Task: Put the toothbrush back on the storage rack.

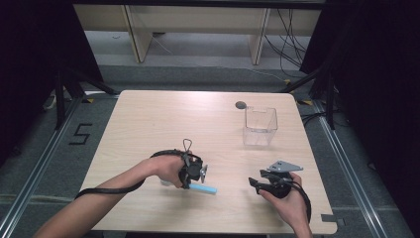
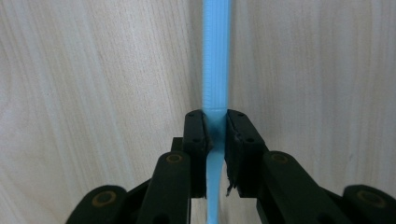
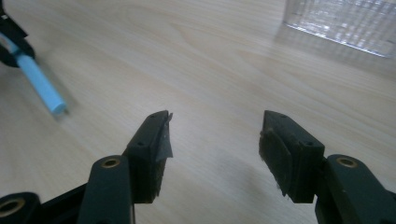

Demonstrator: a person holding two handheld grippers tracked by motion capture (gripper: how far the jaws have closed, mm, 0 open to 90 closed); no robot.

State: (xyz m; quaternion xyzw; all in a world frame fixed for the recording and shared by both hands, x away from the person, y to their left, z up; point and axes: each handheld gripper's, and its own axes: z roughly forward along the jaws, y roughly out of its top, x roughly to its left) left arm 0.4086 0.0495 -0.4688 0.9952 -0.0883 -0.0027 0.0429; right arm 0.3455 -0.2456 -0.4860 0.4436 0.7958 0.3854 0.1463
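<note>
Left tongs (image 2: 215,122): we have them pinched on the blue toothbrush (image 2: 216,56), the pads pressing the narrow part of its handle from both sides; in the high view they (image 1: 204,171) sit at the left of the counter's near half.
Right tongs (image 3: 214,140): we hold them spread wide with nothing between them, low over bare wood; from above they (image 1: 255,183) sit at the near right, well apart from the left pair.
Toothbrush: its long handle runs straight out past the left tips, and in the high view its blue end (image 1: 205,189) juts toward the right hand. Whether it rests on the counter or hangs just above it we cannot tell.
Counter (image 1: 163,119): pale wood, bare apart from the things named.
Clear bin (image 1: 260,126): upright in the far right part, open at the top, apparently empty, well apart from both hands; the right gripper view catches its ribbed base (image 3: 345,23).
Dark disc (image 1: 240,104): lies flat just behind the bin.
Done so far, as we judge it: the grasp on the toothbrush is made.
Left to do, as we judge it: carry it across to the bin and let go inside, probably the aim since that is the one container in reach; our free right hand could steady the bin.
</note>
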